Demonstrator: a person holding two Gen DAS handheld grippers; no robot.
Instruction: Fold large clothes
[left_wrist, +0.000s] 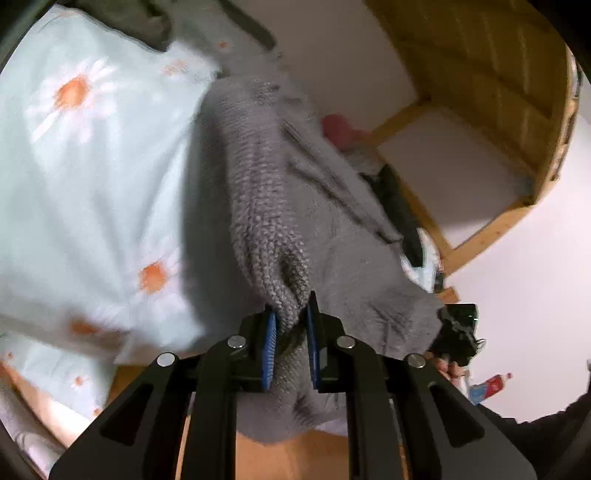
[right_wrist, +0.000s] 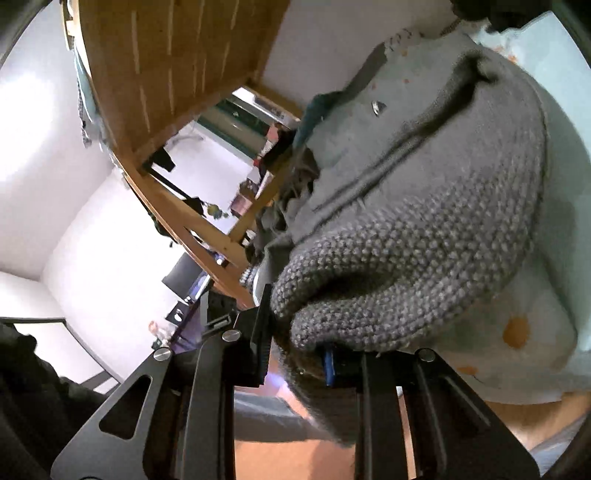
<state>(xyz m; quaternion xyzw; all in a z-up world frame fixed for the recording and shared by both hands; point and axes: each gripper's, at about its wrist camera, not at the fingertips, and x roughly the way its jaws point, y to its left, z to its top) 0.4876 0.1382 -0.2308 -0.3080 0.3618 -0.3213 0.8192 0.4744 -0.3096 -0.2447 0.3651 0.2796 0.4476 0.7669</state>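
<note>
The left gripper (left_wrist: 291, 334) is clamped on a bunched fold of the grey knit sweater (left_wrist: 266, 192), which drapes over the daisy-print bedding (left_wrist: 92, 177) toward its far edge. The right gripper (right_wrist: 295, 350) pinches another part of the sweater, whose knit hides 1 of its 2 fingers almost entirely. Motion blur smears the wooden bed frame (left_wrist: 491, 62).

black left gripper (left_wrist: 291, 332), blue-padded jaws, silver screws; right gripper (right_wrist: 295, 350) alike.

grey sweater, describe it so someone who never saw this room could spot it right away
Start at the bed with the pale daisy-print bedding under the wooden bunk frame. Lifted above it hangs the grey sweater, pinched by the left gripper and the right gripper. Its chunky, bumpy grey knit sets it apart from the smooth, flowered bedding.
</note>
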